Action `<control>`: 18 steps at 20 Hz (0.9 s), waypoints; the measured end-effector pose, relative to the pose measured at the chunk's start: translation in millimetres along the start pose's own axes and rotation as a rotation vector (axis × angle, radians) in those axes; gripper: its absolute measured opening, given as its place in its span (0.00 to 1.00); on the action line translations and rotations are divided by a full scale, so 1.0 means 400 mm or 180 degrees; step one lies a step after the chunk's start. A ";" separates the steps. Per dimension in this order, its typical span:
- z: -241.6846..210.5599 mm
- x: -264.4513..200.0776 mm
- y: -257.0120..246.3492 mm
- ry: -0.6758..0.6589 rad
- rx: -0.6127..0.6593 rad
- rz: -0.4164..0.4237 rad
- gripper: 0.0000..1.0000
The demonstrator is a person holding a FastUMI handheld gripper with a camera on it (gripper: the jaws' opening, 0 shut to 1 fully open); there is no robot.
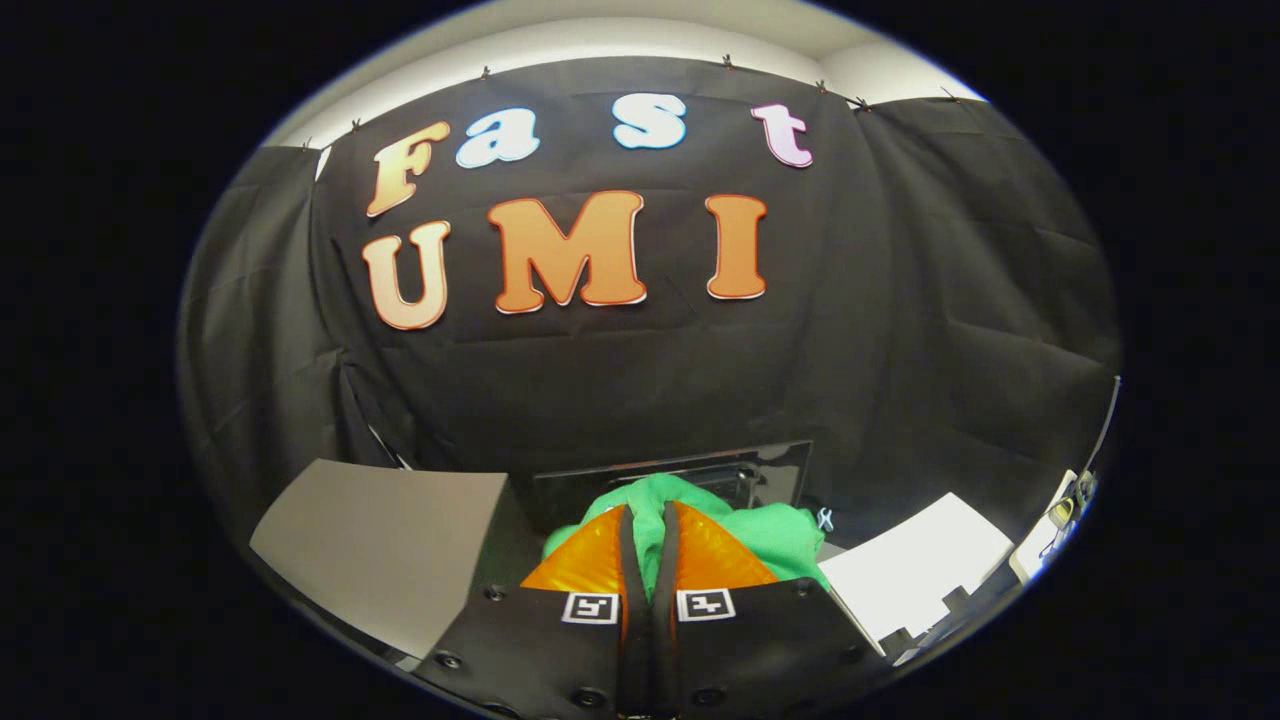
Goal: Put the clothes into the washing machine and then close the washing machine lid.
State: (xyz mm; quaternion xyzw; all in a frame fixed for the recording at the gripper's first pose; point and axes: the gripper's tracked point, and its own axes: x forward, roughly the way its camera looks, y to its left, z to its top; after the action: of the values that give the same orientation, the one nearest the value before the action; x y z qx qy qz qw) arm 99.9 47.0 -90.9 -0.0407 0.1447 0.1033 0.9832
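The tongs (645, 530) are clenching a green cloth (760, 535), both fingers pressing a fold of it between them. The cloth is bunching up around and just beyond the fingers, hanging in front of the dark washer (690, 470). A grey panel (390, 540) and a white sheet (920, 570) are flanking it on the counter.

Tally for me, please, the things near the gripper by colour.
Green: 1, the cloth pinched between the gripper fingers
Grey: 1, the board beside the fingers
White: 1, the sheet on the other side
Black: 1, the box beyond the cloth
Total: 4
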 end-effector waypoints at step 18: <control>-0.354 0.279 -0.203 0.0730 0.0003 -0.0115 0.08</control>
State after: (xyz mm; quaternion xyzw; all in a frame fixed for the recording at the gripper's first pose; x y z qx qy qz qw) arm 182.6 -26.6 -254.9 -0.0544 0.2556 0.0802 0.9619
